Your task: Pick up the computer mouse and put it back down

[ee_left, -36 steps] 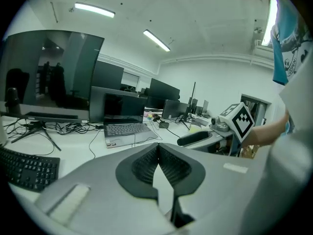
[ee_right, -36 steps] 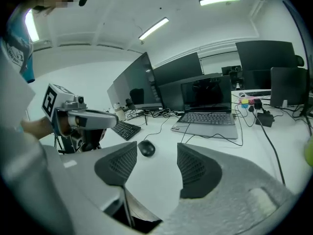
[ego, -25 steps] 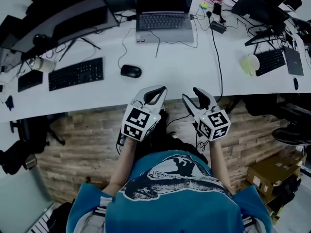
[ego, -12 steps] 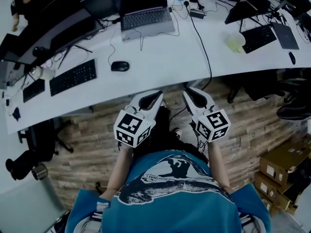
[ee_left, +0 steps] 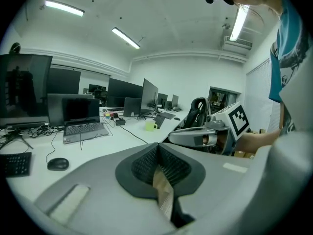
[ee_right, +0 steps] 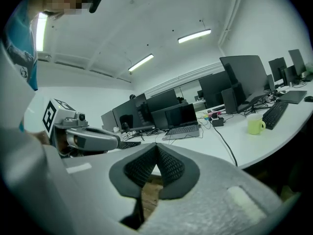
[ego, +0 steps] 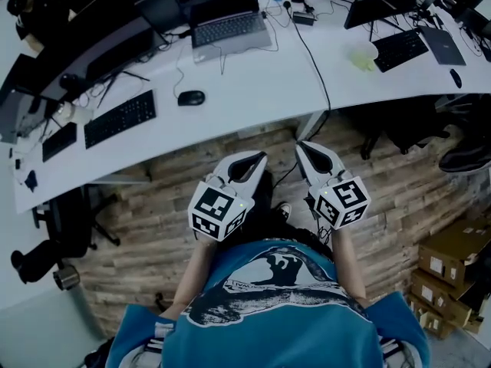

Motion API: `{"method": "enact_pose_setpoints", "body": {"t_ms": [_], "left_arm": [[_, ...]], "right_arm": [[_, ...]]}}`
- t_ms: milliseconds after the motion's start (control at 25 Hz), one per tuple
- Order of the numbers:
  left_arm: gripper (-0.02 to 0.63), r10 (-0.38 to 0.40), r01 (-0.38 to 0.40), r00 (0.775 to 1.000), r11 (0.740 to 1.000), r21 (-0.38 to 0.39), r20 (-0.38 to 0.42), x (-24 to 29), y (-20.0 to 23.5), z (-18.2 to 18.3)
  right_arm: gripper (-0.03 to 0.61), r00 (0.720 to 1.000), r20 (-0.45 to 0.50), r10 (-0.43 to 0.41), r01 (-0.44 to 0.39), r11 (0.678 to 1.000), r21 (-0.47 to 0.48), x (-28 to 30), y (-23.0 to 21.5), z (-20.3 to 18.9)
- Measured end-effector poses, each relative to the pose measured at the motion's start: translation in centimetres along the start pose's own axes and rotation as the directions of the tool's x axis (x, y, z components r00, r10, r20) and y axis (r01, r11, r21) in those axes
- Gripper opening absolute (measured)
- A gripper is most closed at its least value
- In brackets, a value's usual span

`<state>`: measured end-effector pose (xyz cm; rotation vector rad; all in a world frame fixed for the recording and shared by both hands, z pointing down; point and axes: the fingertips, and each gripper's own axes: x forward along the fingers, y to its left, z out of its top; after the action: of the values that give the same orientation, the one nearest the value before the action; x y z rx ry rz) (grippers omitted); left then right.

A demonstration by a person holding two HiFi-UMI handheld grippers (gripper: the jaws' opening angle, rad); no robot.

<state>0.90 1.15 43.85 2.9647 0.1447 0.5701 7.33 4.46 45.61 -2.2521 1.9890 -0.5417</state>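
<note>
The black computer mouse (ego: 191, 97) lies on the white desk (ego: 253, 90), between the keyboard and the laptop, and shows small in the left gripper view (ee_left: 58, 164). Both grippers hang over the wooden floor, short of the desk's front edge and well clear of the mouse. My left gripper (ego: 263, 157) is shut with nothing in it, its pads meeting at the tips (ee_left: 157, 148). My right gripper (ego: 301, 146) is shut and empty too, its jaws closed together (ee_right: 156, 148). Each gripper sees the other beside it.
On the desk are a black keyboard (ego: 120, 119), an open laptop (ego: 226, 27), a yellow-green mug (ego: 364, 54) and a black cable (ego: 314, 60) running to the edge. An office chair (ego: 65, 221) stands at the left and cardboard boxes (ego: 453, 255) at the right.
Both grippers have drawn back from the desk edge and now hang over the floor. The right gripper's jaws, open a second ago, have closed on nothing. The mouse has not moved.
</note>
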Motion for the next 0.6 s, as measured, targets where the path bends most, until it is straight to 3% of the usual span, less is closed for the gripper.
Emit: {"method": "enact_pose_setpoints", "body": {"t_ms": [600], "left_arm": [[0.014,-0.055,0.055,0.998,0.997,0.056,-0.006,-1.0,-3.5,-1.3]], "right_arm": [[0.002,1.000,0.003,-0.004,0.004,0.999,-0.044,-2.1,2.1,-0.5]]}}
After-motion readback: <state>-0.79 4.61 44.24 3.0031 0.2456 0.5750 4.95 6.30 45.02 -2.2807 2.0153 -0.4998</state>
